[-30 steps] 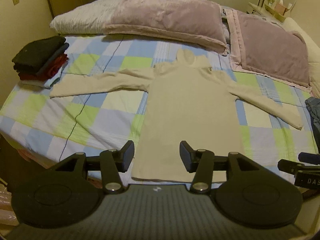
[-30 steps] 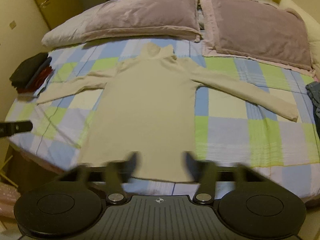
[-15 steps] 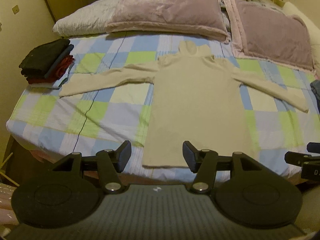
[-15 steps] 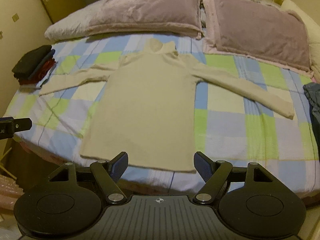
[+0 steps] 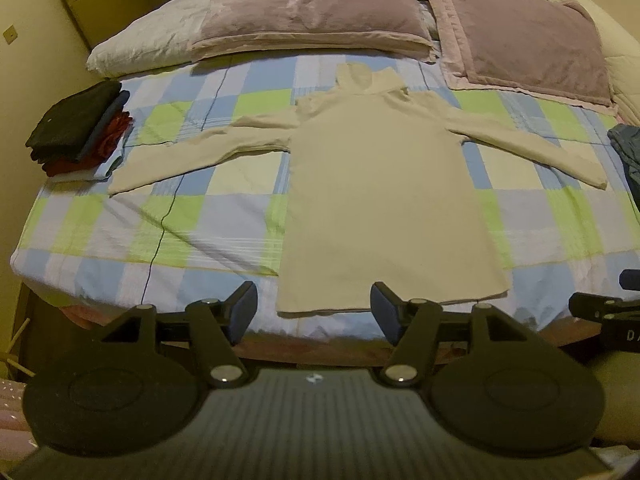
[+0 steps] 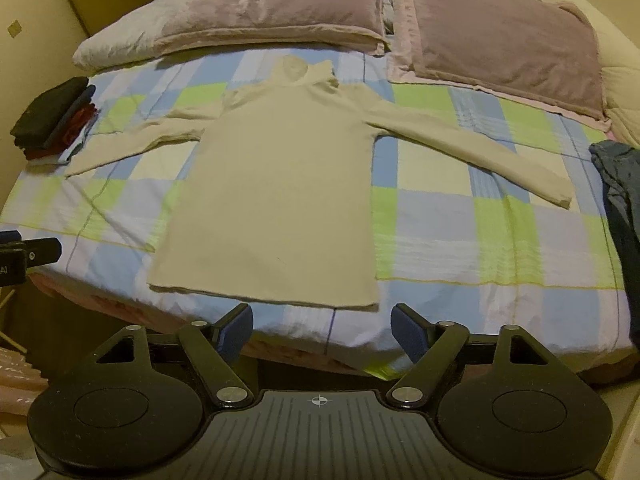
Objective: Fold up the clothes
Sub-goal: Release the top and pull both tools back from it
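A cream long-sleeved turtleneck lies flat on the checked bedspread, sleeves spread out to both sides, hem toward the bed's near edge. My left gripper hangs just off the near edge below the hem, its jaws opening with nothing between them. My right gripper is also back from the bed edge, below the hem's right corner; its jaws are opening too, and hold nothing. The right gripper's tip shows at the right edge of the left wrist view.
A stack of folded dark and red clothes sits at the bed's left edge. Two mauve pillows line the head. A blue-grey garment hangs off the right side. A checked bedspread covers the bed.
Both grippers have drawn back from the shirt's hem toward the bed's near edge, and both sets of jaws have spread wider. The shirt lies unmoved.
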### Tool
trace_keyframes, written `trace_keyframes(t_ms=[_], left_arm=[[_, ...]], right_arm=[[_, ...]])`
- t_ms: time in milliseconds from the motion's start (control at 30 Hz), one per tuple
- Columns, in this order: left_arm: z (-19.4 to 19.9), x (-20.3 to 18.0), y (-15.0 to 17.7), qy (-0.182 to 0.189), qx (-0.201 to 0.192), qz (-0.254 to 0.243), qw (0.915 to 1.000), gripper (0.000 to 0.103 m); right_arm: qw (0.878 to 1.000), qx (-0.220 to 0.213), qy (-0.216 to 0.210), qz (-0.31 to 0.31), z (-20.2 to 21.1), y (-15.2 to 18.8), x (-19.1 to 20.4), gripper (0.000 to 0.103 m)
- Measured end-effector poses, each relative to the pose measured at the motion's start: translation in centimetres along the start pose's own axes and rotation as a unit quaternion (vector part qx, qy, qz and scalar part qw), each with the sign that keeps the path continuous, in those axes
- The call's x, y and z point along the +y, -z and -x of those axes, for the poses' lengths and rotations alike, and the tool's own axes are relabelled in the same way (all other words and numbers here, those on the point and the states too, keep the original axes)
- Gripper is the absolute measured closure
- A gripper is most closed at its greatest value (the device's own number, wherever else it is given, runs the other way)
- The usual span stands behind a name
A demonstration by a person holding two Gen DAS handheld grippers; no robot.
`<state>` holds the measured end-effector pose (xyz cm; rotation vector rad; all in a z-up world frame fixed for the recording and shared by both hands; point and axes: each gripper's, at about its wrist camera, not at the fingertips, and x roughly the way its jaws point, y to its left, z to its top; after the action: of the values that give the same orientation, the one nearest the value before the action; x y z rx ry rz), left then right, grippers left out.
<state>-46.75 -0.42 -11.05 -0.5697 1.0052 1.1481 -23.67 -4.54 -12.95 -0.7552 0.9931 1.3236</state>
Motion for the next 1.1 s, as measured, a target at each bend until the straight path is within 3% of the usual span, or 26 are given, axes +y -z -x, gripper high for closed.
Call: trace_keyframes(t_ms=[100,600,1100], left_arm=[[0.1,-0.3,0.1,0.005,0.000,-0.002,1.0000,0.044],[0.1,-1.3,-0.9,0.004,-0.008,-0.008,0.9999,0.043],[-1.9,-1.6,-2.9,-0.004,0.005,0.004,1.0000,0.042]], right_arm=[[1.000,0.001,0.006,-0.001,0.2,0.3,0.0,0.015],[1.000,-0.023,0.016,-0.009,1.5,0.3,-0.9,0.015],[1.000,-0.018,0.006,-0.003,-0.1,-1.9,-1.9,0.015]])
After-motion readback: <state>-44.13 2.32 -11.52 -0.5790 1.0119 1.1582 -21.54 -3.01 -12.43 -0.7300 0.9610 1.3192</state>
